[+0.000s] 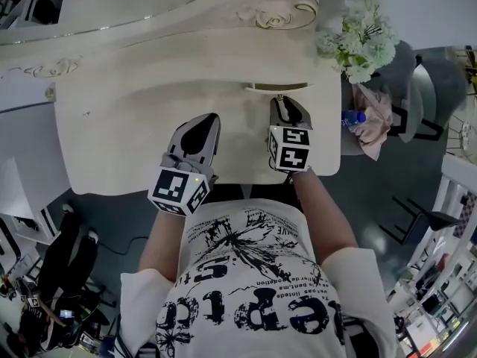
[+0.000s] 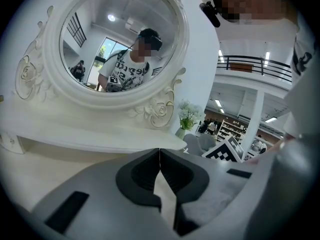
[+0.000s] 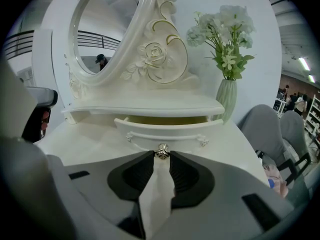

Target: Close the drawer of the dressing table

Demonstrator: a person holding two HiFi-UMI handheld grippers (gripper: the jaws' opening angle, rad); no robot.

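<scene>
- Head view: I look steeply down on a cream counter (image 1: 112, 125) with a carved, gilt-edged back.
- The drawer (image 1: 277, 87) sits under the raised shelf at the back right and stands slightly pulled out, a thin dark gap showing along its front.
- The right hand-held gripper (image 1: 281, 103) points straight at that drawer front, its tips right up against it.
- The left hand-held gripper (image 1: 209, 121) hovers over the bare middle of the counter, just left of the right one and well apart from the drawer.
- A bunch of pale flowers (image 1: 358, 39) stands at the counter's right back corner.
- A blue-capped bottle (image 1: 352, 118) lies off the right edge, below the flowers.
- Left gripper view: the left hand-held gripper's (image 2: 159, 156) jaws are pressed together with nothing between them.
- Beyond them hangs a round mirror (image 2: 117, 39) in an ornate white frame, reflecting a person in a printed T-shirt.
- The right hand-held gripper's marker cube (image 2: 229, 150) shows at the right.
- Right gripper view: the right hand-held gripper's (image 3: 161, 159) jaws stand only narrowly apart and pinch the small metal knob (image 3: 161, 151) at the centre of the drawer front.
- The drawer is partly open here too, a strip of its yellowish inside visible under the shelf.
- A ribbed pale vase (image 3: 226, 98) holding the flowers stands just right of the drawer.
- A grey chair (image 3: 265, 129) sits beyond the counter's right edge.
</scene>
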